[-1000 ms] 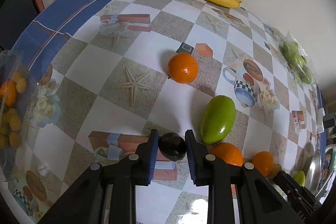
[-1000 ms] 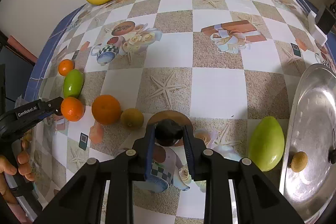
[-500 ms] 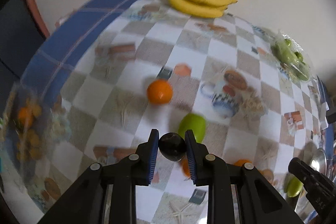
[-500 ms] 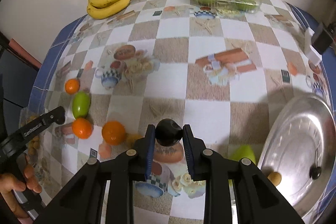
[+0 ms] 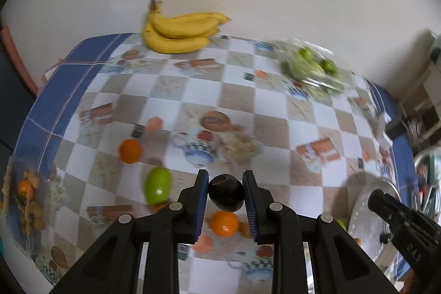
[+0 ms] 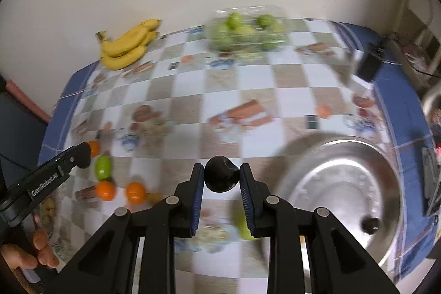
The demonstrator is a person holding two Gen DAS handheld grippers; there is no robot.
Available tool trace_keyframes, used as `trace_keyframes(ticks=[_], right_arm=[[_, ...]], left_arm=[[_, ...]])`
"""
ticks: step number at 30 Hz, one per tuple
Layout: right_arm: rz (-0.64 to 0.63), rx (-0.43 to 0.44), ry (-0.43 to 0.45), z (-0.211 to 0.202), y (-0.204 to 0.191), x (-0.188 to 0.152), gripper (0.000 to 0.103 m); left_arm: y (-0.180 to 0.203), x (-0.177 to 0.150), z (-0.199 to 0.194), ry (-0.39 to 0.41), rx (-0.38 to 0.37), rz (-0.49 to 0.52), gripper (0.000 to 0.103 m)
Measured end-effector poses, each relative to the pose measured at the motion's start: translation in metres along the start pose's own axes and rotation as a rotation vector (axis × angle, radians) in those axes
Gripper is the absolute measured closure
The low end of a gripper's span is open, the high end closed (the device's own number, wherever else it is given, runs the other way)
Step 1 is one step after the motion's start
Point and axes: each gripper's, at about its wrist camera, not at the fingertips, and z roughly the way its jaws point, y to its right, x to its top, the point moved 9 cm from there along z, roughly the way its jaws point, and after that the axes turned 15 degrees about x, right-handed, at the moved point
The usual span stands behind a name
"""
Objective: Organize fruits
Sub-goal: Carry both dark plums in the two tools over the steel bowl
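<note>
Fruits in transit: your left gripper (image 5: 225, 196) clenches one small round dark fruit (image 5: 226, 196), your right gripper (image 6: 221, 178) another (image 6: 220, 177), both above the tabletop's near edge; next, carry each over the round steel tray (image 6: 386, 175) at the right edge and release

The tablecloth (image 6: 256, 98) looks like smooth, wipeable plastic with a printed check and a blue border at its edges. Near the right edge the tray (image 6: 344, 172) is shiny bare metal, glinting. At the far edge the punnet (image 6: 248, 29) is clear thin plastic. Each gripper (image 5: 224, 193) (image 6: 221, 178) is matt black plastic with ribbed blue pads; the dark fruit (image 5: 225, 192) (image 6: 220, 177) is glossy.
</note>
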Motion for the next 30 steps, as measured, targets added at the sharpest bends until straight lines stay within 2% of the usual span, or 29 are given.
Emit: trace_keyframes(ticks=[6,9,12,16,19,23,26,30], right_arm=[[0.151,-0.170,-0.002,-0.015,0.090,-0.010,0.076],[0.243,-0.232,-0.004,-0.027,0.133,-0.020,0.076],[0.302,-0.264,0.009,-0.042,0.161,-0.028,0.076],[0.340,-0.264,0.033,-0.056,0.177,-0.029,0.076],[0.344,-0.269,0.033,-0.059,0.181,-0.030,0.076],[0.362,-0.245,0.032,-0.053,0.188,-0.031,0.075],[0.389,-0.238,0.014,-0.044,0.194,-0.037,0.076],[0.412,-0.228,-0.008,-0.034,0.200,-0.044,0.076]], left_arm=[[0.076,-0.011,-0.010,-0.020,-0.108,0.120,0.076],[0.118,-0.023,-0.022,-0.019,-0.156,0.212,0.076],[0.162,-0.040,-0.038,-0.017,-0.227,0.298,0.076],[0.207,-0.063,-0.052,0.021,-0.239,0.433,0.076],[0.235,-0.079,-0.050,0.016,-0.265,0.499,0.076],[0.251,-0.091,-0.034,0.014,-0.259,0.544,0.076],[0.252,-0.098,-0.018,-0.013,-0.242,0.539,0.076],[0.256,-0.105,-0.005,-0.009,-0.224,0.563,0.076]])
